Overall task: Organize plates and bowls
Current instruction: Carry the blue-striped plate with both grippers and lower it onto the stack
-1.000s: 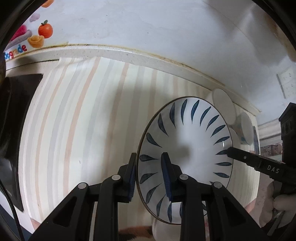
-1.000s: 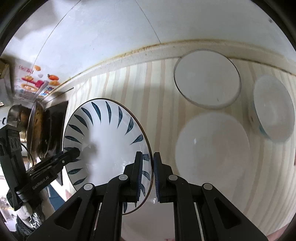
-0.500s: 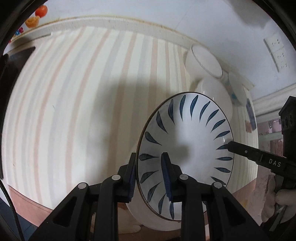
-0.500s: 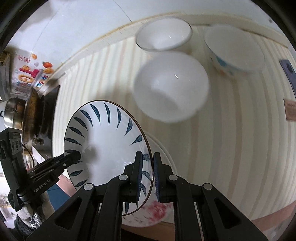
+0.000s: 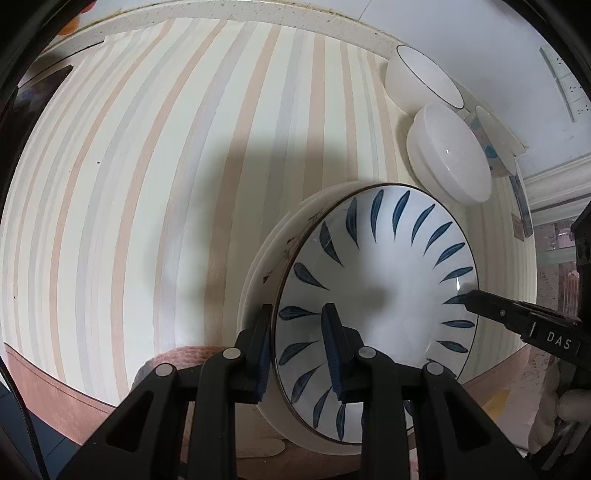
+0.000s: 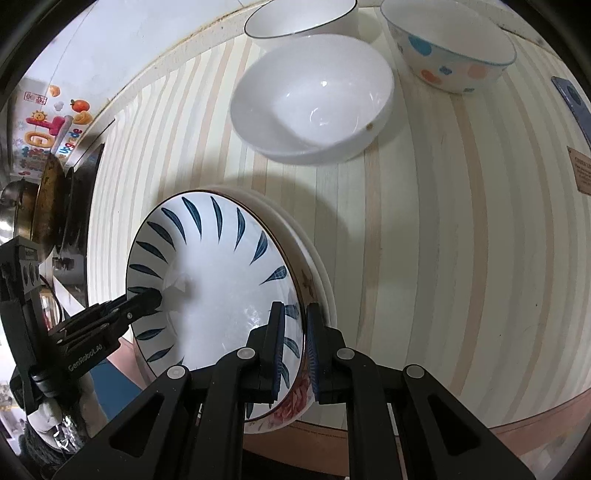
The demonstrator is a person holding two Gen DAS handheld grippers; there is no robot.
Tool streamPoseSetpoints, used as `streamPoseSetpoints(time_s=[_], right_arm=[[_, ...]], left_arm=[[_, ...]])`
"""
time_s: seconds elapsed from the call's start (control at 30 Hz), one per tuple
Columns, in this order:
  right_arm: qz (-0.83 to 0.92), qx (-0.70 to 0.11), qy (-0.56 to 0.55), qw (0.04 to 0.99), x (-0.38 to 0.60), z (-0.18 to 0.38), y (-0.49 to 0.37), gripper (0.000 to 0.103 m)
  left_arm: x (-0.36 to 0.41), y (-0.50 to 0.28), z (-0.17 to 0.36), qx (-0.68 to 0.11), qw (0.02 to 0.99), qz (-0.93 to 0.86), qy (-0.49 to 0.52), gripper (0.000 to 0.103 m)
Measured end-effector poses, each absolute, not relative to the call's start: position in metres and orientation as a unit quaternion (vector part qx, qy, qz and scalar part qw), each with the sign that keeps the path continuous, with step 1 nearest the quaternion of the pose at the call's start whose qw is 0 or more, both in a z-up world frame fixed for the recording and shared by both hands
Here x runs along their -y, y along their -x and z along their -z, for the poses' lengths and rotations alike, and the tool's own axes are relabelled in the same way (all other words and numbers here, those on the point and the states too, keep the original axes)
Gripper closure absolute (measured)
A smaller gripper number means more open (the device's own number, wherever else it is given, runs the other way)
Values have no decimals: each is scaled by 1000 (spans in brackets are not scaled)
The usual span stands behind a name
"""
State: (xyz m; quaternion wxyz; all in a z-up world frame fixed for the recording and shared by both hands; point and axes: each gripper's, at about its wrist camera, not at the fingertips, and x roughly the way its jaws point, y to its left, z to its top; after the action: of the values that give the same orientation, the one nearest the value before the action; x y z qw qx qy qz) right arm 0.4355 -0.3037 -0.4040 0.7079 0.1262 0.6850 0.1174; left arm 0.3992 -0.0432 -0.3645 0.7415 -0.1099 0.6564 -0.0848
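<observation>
While both grippers pinched opposite edges of the blue-leaf plate (image 5: 376, 295), it hung just over a flowered plate (image 6: 291, 406) near the front edge of the striped counter (image 5: 147, 184). The left gripper (image 5: 299, 350) was clamped on one rim and the right gripper (image 6: 295, 347) on the other. Behind stood a white bowl (image 6: 314, 99), a dark-rimmed bowl (image 6: 299, 18) and a dotted bowl (image 6: 447, 48).

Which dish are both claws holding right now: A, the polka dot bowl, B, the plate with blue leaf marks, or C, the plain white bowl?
B: the left claw and right claw each pinch opposite rims of the blue-leaf plate.
</observation>
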Motion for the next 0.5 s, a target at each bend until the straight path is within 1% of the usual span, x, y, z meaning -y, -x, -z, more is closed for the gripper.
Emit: streamPoseSetpoints(time_s=[0.33,0.4,0.5], right_arm=[[-123,-685,-106,710,293,407,-441,90],[-122,-687,-111,708,292,408,-439,87],[-123,-691,-122,701,294,409,-439,87]], left_arm=[[53,-395,365,-653,747,70,98,80],[54,-394,367,-655,745,68,106,79],[47,-394,369,-659,739,68,124,79]])
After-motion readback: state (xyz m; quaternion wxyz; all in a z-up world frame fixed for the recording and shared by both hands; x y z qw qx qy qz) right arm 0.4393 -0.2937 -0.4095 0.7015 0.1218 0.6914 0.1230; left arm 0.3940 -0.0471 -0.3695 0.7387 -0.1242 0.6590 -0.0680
